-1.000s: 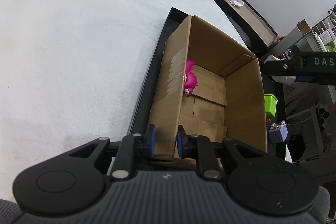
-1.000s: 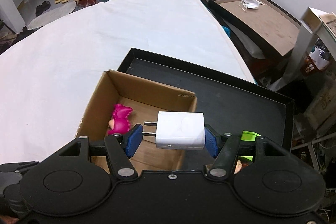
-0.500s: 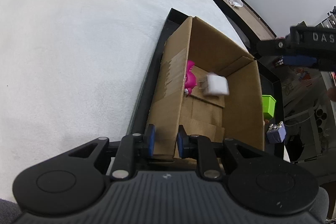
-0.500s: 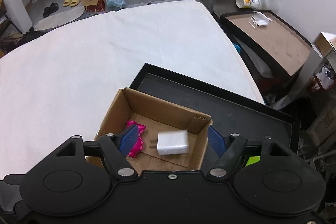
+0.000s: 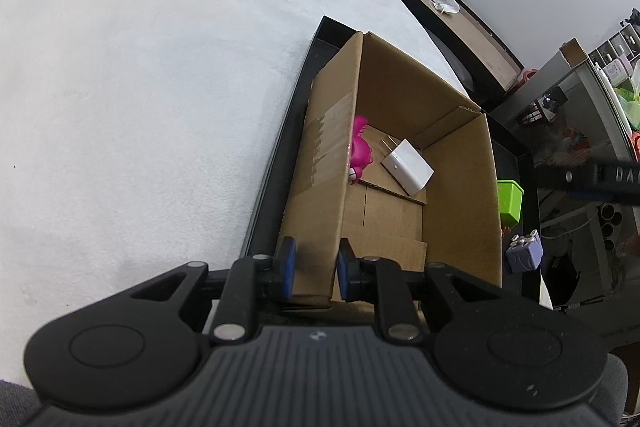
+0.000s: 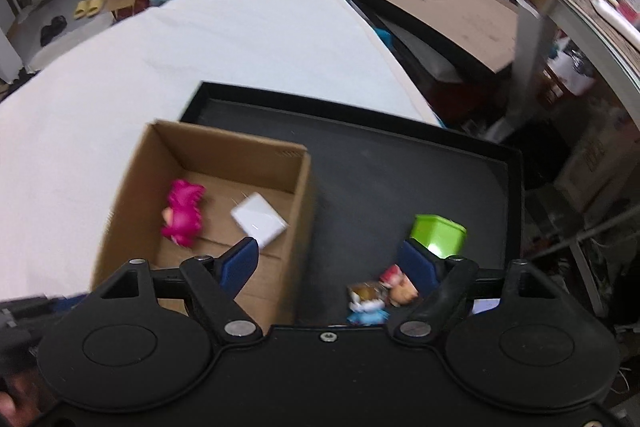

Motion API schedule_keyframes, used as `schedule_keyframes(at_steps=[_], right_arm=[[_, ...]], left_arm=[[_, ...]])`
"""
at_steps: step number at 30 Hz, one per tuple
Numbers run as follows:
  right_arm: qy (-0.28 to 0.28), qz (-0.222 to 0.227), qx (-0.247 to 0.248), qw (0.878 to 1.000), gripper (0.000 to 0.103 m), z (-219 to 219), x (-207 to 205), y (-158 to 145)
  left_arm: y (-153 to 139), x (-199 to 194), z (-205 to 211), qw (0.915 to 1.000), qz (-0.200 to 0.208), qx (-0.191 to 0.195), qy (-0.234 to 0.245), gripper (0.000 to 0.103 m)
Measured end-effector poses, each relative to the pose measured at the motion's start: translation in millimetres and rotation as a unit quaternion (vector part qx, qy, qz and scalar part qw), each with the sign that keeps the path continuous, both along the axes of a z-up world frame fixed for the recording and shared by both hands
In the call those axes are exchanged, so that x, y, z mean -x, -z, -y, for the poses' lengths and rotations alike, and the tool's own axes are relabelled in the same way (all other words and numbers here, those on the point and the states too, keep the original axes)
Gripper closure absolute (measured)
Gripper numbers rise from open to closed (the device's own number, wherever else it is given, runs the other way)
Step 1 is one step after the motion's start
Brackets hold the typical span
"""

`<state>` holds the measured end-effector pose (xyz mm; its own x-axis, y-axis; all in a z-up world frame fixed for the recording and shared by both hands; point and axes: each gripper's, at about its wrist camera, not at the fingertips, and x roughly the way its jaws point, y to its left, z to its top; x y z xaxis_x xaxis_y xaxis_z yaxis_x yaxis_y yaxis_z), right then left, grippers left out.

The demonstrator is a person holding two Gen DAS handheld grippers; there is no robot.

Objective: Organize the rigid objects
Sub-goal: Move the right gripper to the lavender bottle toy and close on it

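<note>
So on the left there's a big white bed, and a black tray sits at its right edge. One cardboard box stands in the left part of the tray, open at the top. Inside it I count two things: one pink toy against the left wall, and one white charger lying just right of it on the box floor, prongs pointing to the far wall. The two are close, can't tell if they touch.

The left claw points steeply down and is clamped on the near end of the box's left wall, one blue pad outside, one inside.

Right of the box, on the bare tray floor: one green cube, one small figure with red on top, one little blue and white figure just next to it near the front edge, and from the left wrist view one purple cube by the tray's right rim.

The right claw hangs above the box's right wall and the tray, tilted down. Its jaws are opening, wide apart, nothing between them. The picture is a bit blurred there. A bit of a hand shows at the bottom left corner of that view.
</note>
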<state>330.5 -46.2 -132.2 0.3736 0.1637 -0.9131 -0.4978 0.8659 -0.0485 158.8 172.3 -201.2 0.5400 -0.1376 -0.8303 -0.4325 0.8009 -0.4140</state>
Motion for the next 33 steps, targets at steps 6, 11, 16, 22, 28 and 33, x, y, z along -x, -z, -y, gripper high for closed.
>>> schedule_keyframes(at_steps=[6, 11, 16, 22, 28, 33], right_arm=[[0.02, -0.01, 0.003, 1.0, 0.024, 23.1, -0.5, 9.0], [0.035, -0.012, 0.005, 0.999, 0.024, 40.5, -4.6, 12.0], [0.054, -0.009, 0.002, 0.998, 0.023, 63.0, -15.6, 12.6], [0.085, -0.011, -0.004, 0.996, 0.023, 95.0, -32.7, 16.0], [0.089, -0.016, -0.003, 0.996, 0.023, 119.2, -44.0, 26.5], [0.085, -0.02, 0.011, 0.996, 0.023, 130.7, -51.6, 36.4]], left_arm=[[-0.5, -0.6, 1.2, 1.0, -0.001, -0.004, 0.0, 0.083], [-1.6, 0.5, 2.6, 1.0, 0.001, -0.006, -0.001, 0.084], [-2.5, 0.6, 4.0, 0.9999, 0.001, -0.01, 0.0, 0.084], [-3.1, -0.3, 6.0, 0.9999, -0.003, -0.014, -0.003, 0.084], [-3.9, -0.9, 8.5, 0.9997, -0.005, -0.023, -0.002, 0.084], [-4.2, -2.5, 11.0, 0.9995, -0.007, -0.029, 0.0, 0.084]])
